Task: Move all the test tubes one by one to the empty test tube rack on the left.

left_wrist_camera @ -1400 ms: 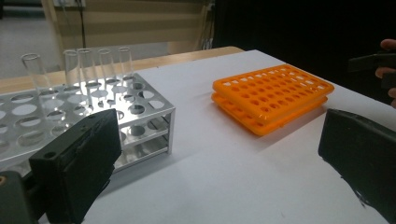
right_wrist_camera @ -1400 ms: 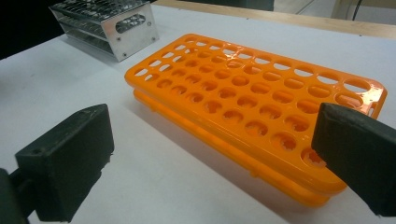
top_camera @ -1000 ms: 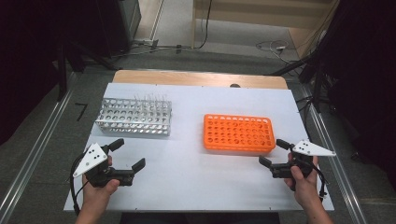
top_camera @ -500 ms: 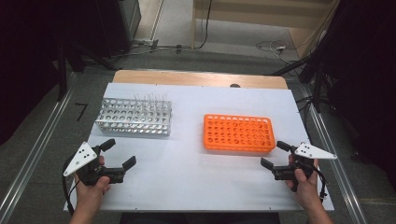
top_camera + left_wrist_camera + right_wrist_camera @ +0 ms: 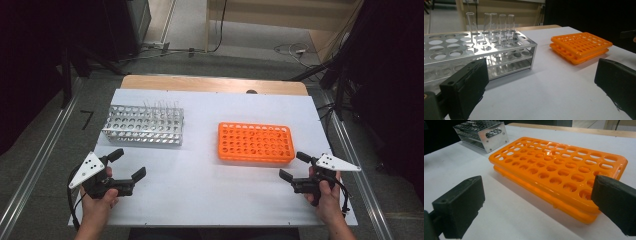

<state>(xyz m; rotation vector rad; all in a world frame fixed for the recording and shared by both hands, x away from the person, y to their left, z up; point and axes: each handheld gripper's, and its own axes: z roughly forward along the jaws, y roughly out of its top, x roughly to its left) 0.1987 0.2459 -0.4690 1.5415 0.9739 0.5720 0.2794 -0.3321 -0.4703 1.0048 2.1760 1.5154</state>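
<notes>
We start with the white table (image 5: pixel 210 200), which carries everything. Taking the orange test-tube rack (image 5: pixel 255 142) as our landmark: it lies flat right of the table's middle, a low plastic tray of two stacked plates pierced by rows of round holes, and every hole we can see is empty. Well apart to its left stands the metal test-tube rack (image 5: pixel 144 125), taller, of shiny perforated sheet in tiers. A few clear glass test tubes (image 5: pixel 489 22) stand upright in its holes, clustered at the far corner nearest the orange rack; the rest of its holes are vacant.

We judge the work, most likely moving tubes from the metal rack to the orange one, as not yet begun: no tube sits in the orange rack, none is held, and all of the transfer is left.

Our left gripper (image 5: pixel 125 165) hovers near the table's front edge, well left of the orange rack and just in front of the metal one, its jaws spread wide with nothing between them. Our right gripper (image 5: pixel 295 166) waits just in front of the orange rack's near right corner, jaws likewise parted and empty, not touching the plastic. In the right gripper view the orange rack's surface looks glossy and clean.
</notes>
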